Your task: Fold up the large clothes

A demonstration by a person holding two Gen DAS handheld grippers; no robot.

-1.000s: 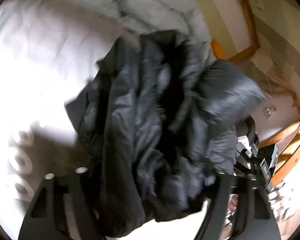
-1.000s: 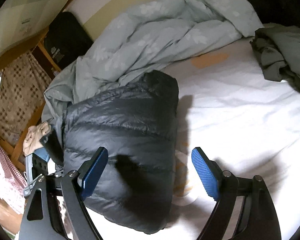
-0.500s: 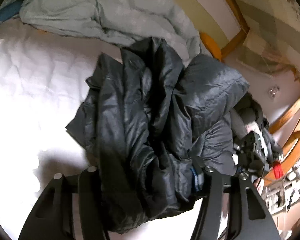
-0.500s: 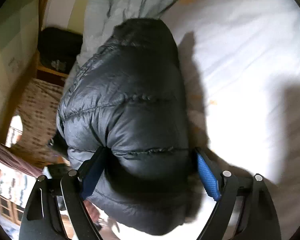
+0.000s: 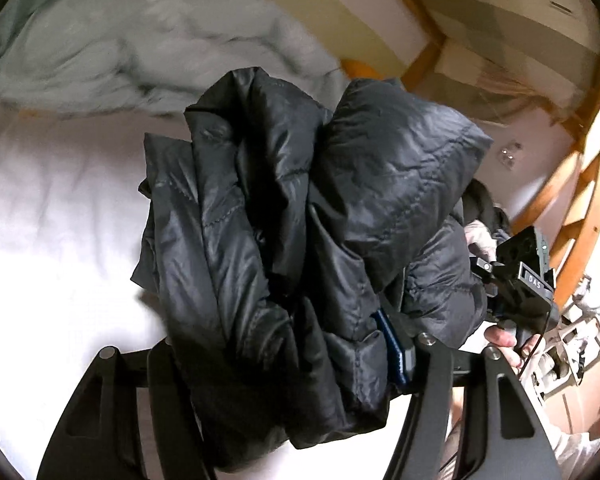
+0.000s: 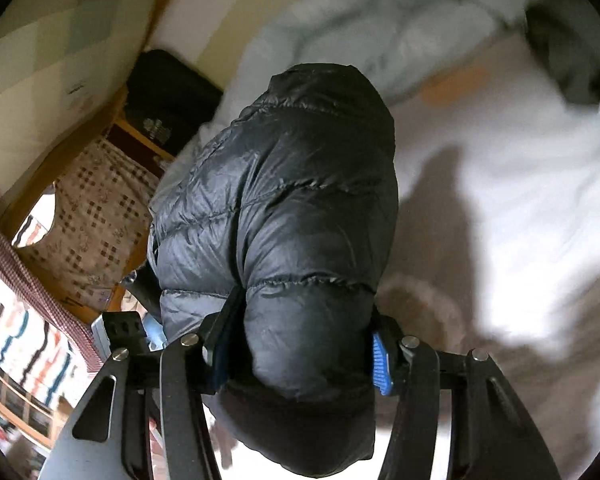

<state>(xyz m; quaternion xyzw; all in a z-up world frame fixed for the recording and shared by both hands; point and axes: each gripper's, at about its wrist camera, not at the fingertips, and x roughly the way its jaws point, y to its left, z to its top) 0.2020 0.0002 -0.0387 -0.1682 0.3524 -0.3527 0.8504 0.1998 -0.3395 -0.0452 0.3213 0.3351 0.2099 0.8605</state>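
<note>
Left wrist view: left gripper clamps bunched, glossy black quilted jacket over the white sheet. Right gripper, blue ribbed pads, pinches its puffy stitched sleeve; camera block reads "DAS".

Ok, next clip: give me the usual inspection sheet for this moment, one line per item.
Surface: white bed sheet, bright and wrinkled, with shadows on it.
Job's things: black puffer jacket, bunched up and held at two places.
Clutter: pale blue duvet crumpled at the far side; grey-green garment at the sheet's edge, blurred.
Grippers: left gripper shut on the jacket's crumpled folds; right gripper shut on a padded section of it.
Cables: a thin cable hangs by the person's hand below the other gripper's camera.
Surroundings: wooden bed frame, patterned cushion, dark bag on a shelf.
</note>
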